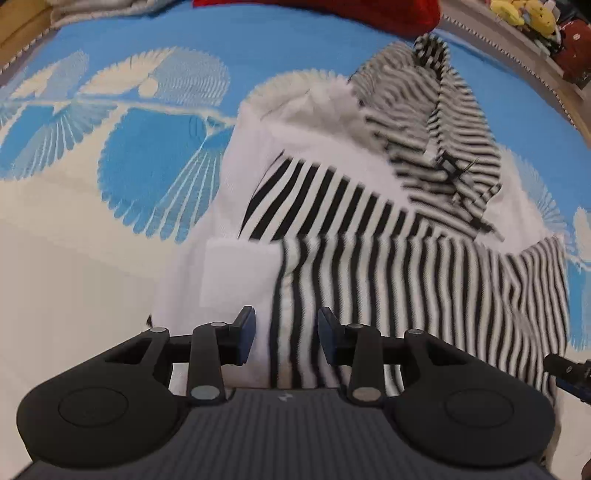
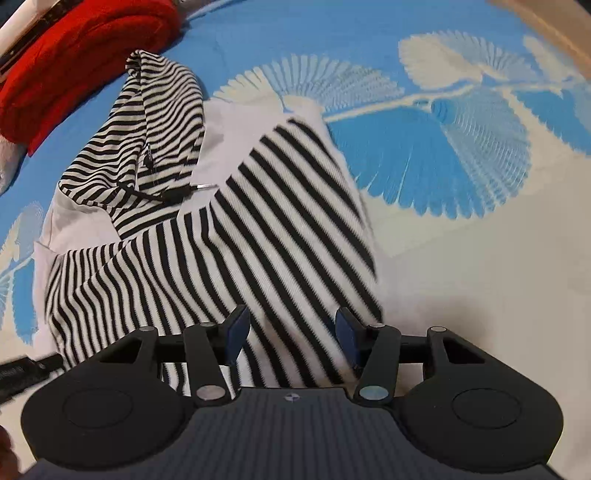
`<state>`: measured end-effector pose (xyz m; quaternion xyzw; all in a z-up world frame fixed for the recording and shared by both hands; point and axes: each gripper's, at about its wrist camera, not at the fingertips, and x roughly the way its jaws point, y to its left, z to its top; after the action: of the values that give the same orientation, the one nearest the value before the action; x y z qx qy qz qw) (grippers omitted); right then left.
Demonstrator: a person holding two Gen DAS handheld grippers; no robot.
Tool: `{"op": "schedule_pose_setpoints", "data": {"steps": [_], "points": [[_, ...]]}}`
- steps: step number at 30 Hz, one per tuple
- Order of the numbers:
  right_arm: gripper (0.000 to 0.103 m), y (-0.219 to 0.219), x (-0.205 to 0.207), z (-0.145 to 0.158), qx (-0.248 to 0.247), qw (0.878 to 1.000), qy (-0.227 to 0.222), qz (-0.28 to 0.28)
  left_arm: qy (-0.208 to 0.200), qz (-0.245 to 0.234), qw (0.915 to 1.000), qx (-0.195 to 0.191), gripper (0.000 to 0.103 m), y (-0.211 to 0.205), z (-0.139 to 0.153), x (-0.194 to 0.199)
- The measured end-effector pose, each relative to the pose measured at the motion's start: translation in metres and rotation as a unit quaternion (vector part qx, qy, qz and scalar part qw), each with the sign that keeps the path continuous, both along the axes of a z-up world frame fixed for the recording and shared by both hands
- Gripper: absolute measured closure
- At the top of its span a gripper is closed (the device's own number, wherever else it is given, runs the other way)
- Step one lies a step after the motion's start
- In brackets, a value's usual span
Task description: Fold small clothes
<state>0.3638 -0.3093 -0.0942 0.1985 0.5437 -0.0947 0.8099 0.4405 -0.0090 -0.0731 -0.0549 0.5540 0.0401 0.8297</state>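
Note:
A small hooded top (image 1: 369, 277) with black and white stripes and white panels lies flat on the bed cover, its hood (image 1: 436, 110) at the far end. My left gripper (image 1: 286, 317) hovers over the near hem, where a white pocket panel (image 1: 240, 273) meets the stripes; its jaws stand apart with no cloth pinched. In the right wrist view the same top (image 2: 258, 221) lies with its hood (image 2: 162, 110) and black drawstring (image 2: 162, 195) at upper left. My right gripper (image 2: 291, 317) is open above the striped near edge, holding nothing.
The top lies on a blue bed cover with a cream leaf pattern (image 1: 147, 166) (image 2: 461, 147). A red cloth (image 2: 74, 55) (image 1: 369, 14) lies beyond the hood. Yellow plush toys (image 1: 524, 14) sit at the far right. The other gripper's tip shows at each view's edge (image 1: 569, 373) (image 2: 22, 369).

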Motion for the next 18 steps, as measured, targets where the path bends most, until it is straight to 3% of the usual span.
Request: {"op": "schedule_pose_setpoints", "data": {"steps": [8, 18], "points": [[0.050, 0.007, 0.002, 0.025, -0.066, 0.996, -0.064, 0.011, -0.094, -0.025, 0.9946, 0.035, 0.043, -0.026, 0.049, 0.001], [0.050, 0.046, -0.003, 0.043, -0.128, 0.980, -0.138, 0.062, -0.112, -0.056, 0.9898, 0.069, 0.042, -0.023, 0.055, -0.003]]}}
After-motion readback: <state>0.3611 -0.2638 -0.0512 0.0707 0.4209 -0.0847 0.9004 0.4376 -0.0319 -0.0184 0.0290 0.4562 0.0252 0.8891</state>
